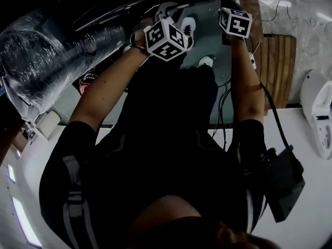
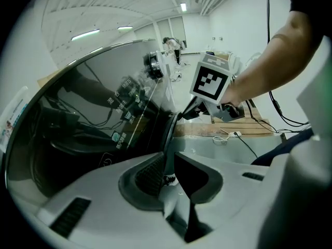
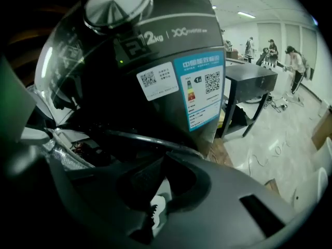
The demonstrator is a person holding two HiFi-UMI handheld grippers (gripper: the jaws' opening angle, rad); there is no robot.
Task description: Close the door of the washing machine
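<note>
The washing machine (image 3: 155,51) is dark, with a silver dial (image 3: 116,1) and a blue label (image 3: 199,90). Its round door (image 2: 93,118) stands open, the dark glass bulging at the left of the left gripper view. My left gripper (image 2: 167,170) is shut on the door's rim (image 2: 170,134), which runs down between its pads. My right gripper (image 3: 158,191) is shut with nothing between its jaws, just below the door's rim (image 3: 145,139). The left gripper view shows the right gripper (image 2: 188,111) with its tips at the rim's far side. In the head view both marker cubes (image 1: 166,38) (image 1: 235,22) hide the jaws.
A plastic-wrapped bulk (image 1: 46,56) lies at the left. A wooden pallet (image 1: 277,66) and a white device (image 1: 319,113) are at the right, with cables on the floor. A black table (image 3: 249,82) stands beside the machine, and people (image 3: 293,61) are far behind it.
</note>
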